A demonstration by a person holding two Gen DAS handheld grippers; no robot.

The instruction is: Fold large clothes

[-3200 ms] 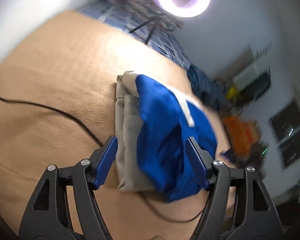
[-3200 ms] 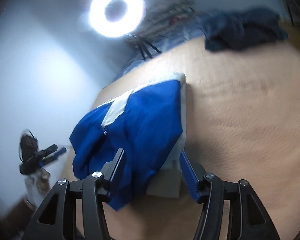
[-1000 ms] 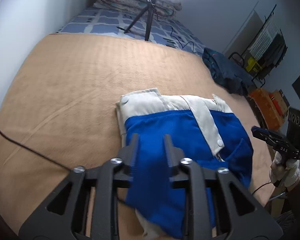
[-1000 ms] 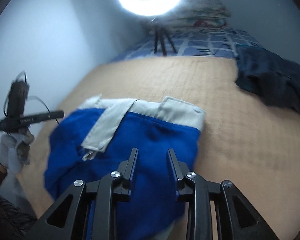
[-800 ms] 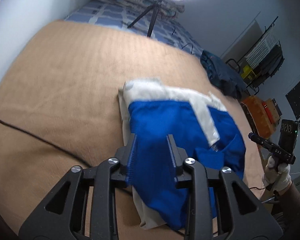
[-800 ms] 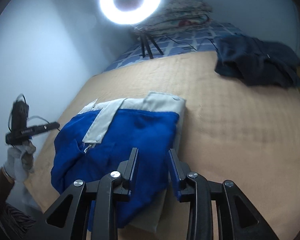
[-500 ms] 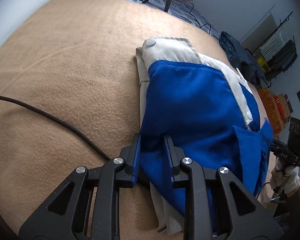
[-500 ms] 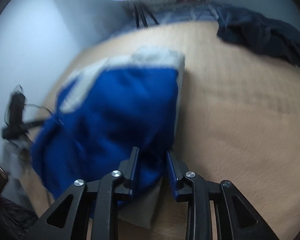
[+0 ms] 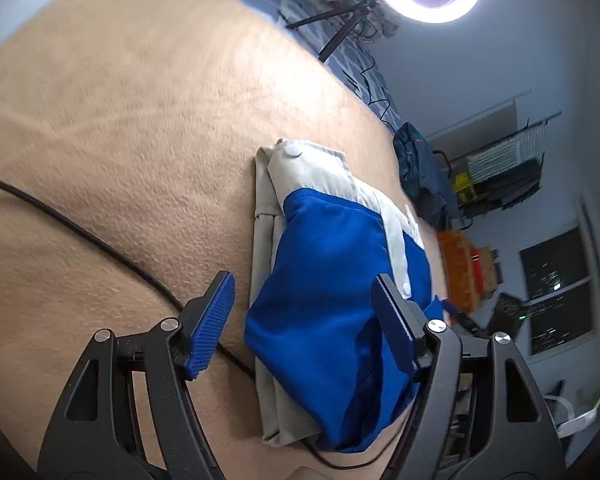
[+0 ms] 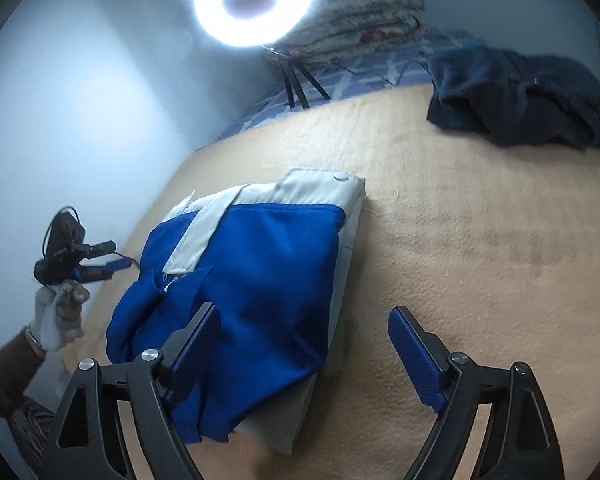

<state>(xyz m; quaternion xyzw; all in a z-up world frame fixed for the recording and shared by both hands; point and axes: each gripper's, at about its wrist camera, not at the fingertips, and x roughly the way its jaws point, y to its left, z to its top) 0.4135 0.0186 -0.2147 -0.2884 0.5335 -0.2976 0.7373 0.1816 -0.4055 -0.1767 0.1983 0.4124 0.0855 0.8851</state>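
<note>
While both grippers (image 9: pixel 302 322) (image 10: pixel 302 354) gape, garment (image 10: pixel 252 276) lies folded.

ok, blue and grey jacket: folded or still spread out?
Folded. The jacket lies as a compact stacked bundle on the blanket, with layered edges showing along one side.

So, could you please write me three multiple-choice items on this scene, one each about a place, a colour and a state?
1. Where does the dark garment pile lie?
A. On the tan blanket's far part
B. On the folded jacket
C. On the floor

2. Which colours is the folded jacket?
A. Red and black
B. Blue and pale grey
C. All green

3. How do both claws stand?
A. Both open
B. Both shut on the jacket
C. One open, one shut

Answers: 1 A, it sits apart beyond the jacket; 2 B, blue panel under a grey band; 3 A, left claw and right claw gape, gripping nothing.
</note>
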